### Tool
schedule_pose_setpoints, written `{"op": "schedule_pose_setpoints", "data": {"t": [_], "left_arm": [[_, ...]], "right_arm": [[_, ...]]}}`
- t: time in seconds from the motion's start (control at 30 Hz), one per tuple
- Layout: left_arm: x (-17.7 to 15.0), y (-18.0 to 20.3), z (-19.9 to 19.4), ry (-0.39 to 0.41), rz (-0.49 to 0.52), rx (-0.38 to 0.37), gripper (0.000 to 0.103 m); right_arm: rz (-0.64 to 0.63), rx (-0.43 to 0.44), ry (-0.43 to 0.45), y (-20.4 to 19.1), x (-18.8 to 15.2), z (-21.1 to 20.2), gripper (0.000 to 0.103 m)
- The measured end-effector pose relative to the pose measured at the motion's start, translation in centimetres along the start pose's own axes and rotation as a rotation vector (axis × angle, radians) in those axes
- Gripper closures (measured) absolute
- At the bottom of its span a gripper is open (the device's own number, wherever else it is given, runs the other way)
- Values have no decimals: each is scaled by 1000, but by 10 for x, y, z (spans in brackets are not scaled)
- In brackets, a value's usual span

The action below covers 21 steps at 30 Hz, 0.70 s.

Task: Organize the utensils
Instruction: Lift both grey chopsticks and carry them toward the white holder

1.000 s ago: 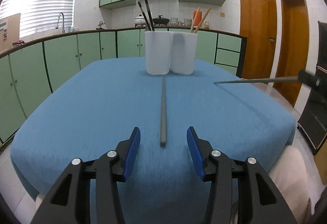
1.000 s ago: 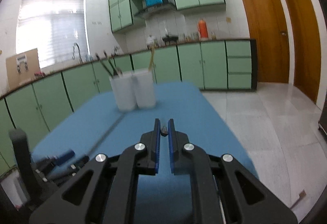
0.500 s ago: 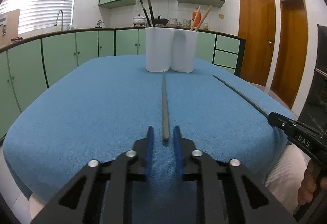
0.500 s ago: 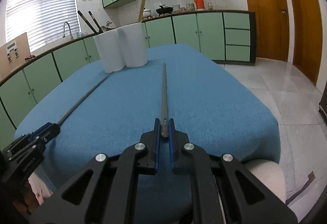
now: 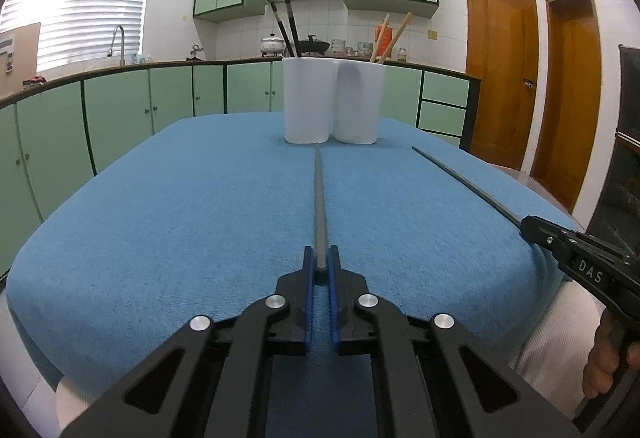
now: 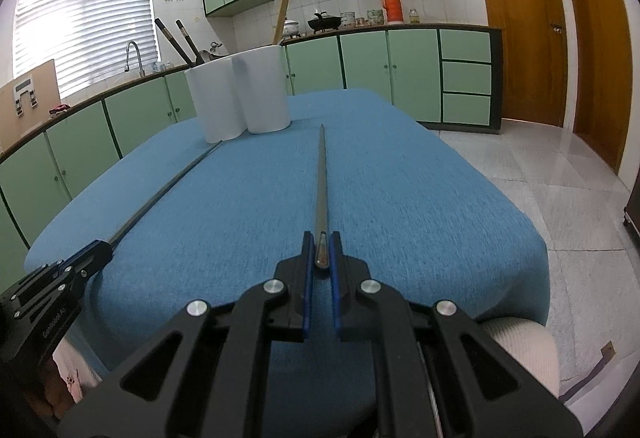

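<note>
Both grippers now clamp chopsticks; left fingers (image 5: 308, 270) closed since earlier.
Each long grey metal chopstick (image 5: 319, 206) points lengthwise at the white twin-cup holder (image 5: 331, 100) near the blue surface's (image 5: 180, 206) far edge.

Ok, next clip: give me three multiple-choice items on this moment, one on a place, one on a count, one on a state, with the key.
1. Where do the white holders stand?
A. far end of the blue table
B. on the floor
C. on the kitchen counter

2. How many light wooden sticks show in the right-hand holder, left wrist view?
A. none
B. two
C. five

3. What is the left gripper doing?
A. open, empty
B. shut on a grey chopstick
C. holding a cup

Key: A, the holders sit on the cloth past the chopsticks; B, two tan sticks lean out; B, the jaws clamp the chopstick's near end.
</note>
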<state>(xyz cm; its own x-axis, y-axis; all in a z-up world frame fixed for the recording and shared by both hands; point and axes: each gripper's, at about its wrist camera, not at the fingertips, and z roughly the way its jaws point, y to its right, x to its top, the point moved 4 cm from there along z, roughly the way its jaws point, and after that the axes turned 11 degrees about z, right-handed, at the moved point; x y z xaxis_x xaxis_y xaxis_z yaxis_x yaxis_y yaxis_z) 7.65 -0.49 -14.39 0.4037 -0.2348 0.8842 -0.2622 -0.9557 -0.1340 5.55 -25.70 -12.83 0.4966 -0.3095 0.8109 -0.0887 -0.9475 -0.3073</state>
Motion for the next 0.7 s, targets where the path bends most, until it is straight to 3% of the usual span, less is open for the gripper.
{"op": "schedule_pose_setpoints", "data": {"t": [0.23,0.5,0.7], "left_arm": [[1,0,-3,2,0,-1,97],[4,1,-4,5,0,2,97],[5,2,-4,3,-1,1,97]], "right_arm": [[-7,5,9,2,-4,-4,88],[-55,-24,47,-4,-6,1,87],[-94,-50,76,-8,-10,0,96]]}}
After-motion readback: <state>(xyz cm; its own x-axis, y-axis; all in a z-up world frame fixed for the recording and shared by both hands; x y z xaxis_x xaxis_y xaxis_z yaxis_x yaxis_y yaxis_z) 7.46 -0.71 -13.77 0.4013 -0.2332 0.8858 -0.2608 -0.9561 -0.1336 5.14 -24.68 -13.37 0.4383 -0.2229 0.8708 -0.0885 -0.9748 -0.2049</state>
